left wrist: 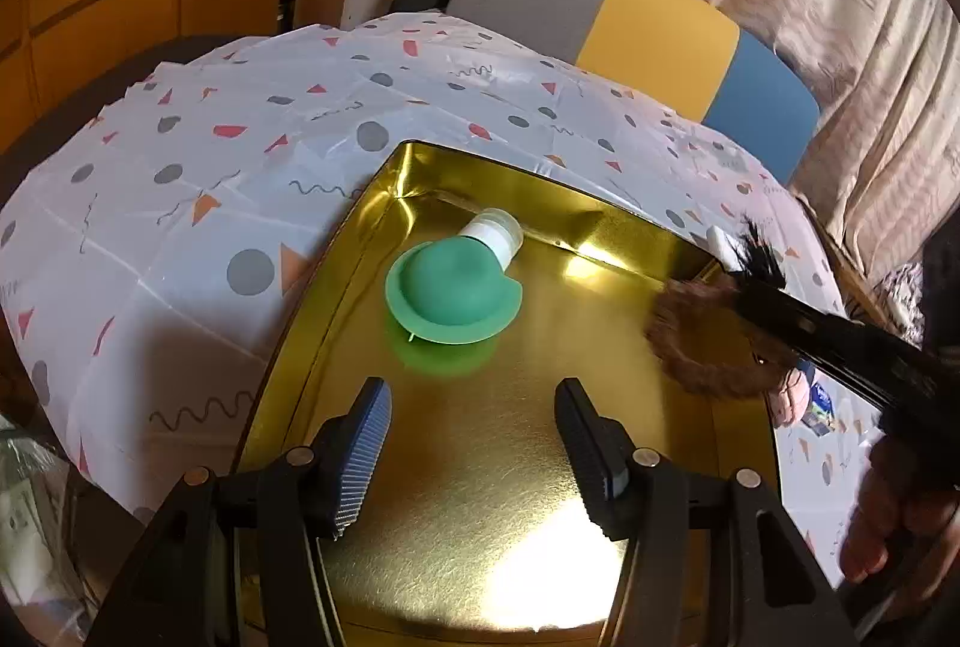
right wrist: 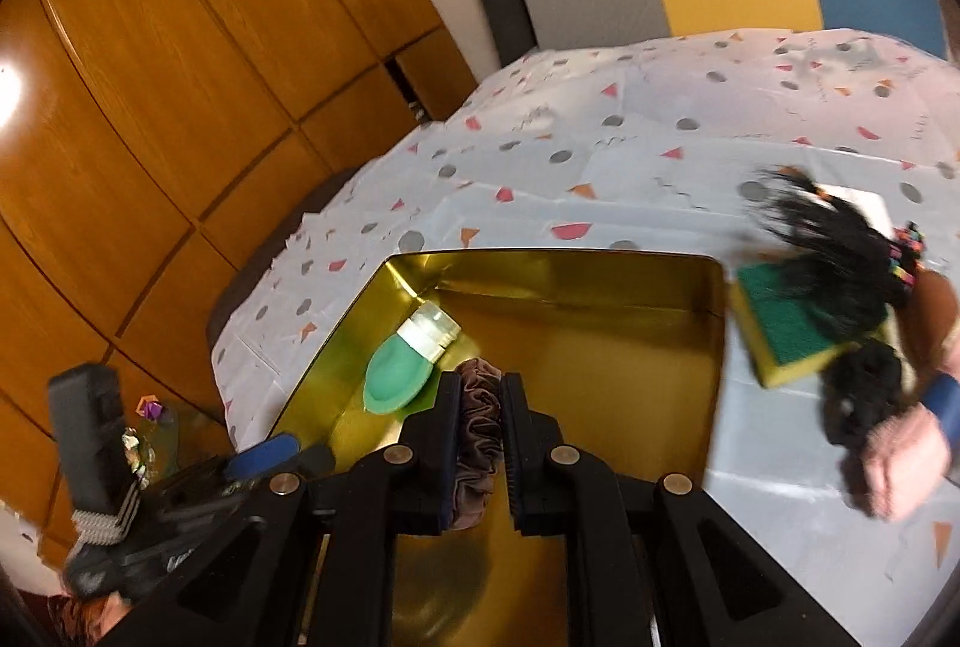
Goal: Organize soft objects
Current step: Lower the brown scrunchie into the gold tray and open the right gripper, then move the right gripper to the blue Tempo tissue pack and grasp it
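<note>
A gold tray [left wrist: 480, 497] lies on the patterned tablecloth, and a green squeeze bottle [left wrist: 453, 296] with a white cap rests in its far left corner. In the left wrist view my left gripper [left wrist: 474, 437] hangs open over the tray floor with nothing between its fingers. My right gripper [right wrist: 480, 425] is shut on a brown scrunchie [right wrist: 480, 407] above the tray, just right of the green bottle [right wrist: 396, 371]. From the left wrist view the scrunchie [left wrist: 708, 341] hovers blurred over the tray's right side, with the right gripper [left wrist: 762, 311] on it.
On the cloth right of the tray [right wrist: 600, 335] lie a yellow-and-green sponge [right wrist: 792, 335], a black hairy tuft [right wrist: 828, 239], a black scrunchie [right wrist: 864, 389] and a pink soft item [right wrist: 900, 461]. A striped chair [left wrist: 600, 5] stands behind the table, a wooden cabinet [right wrist: 180, 107] to the left.
</note>
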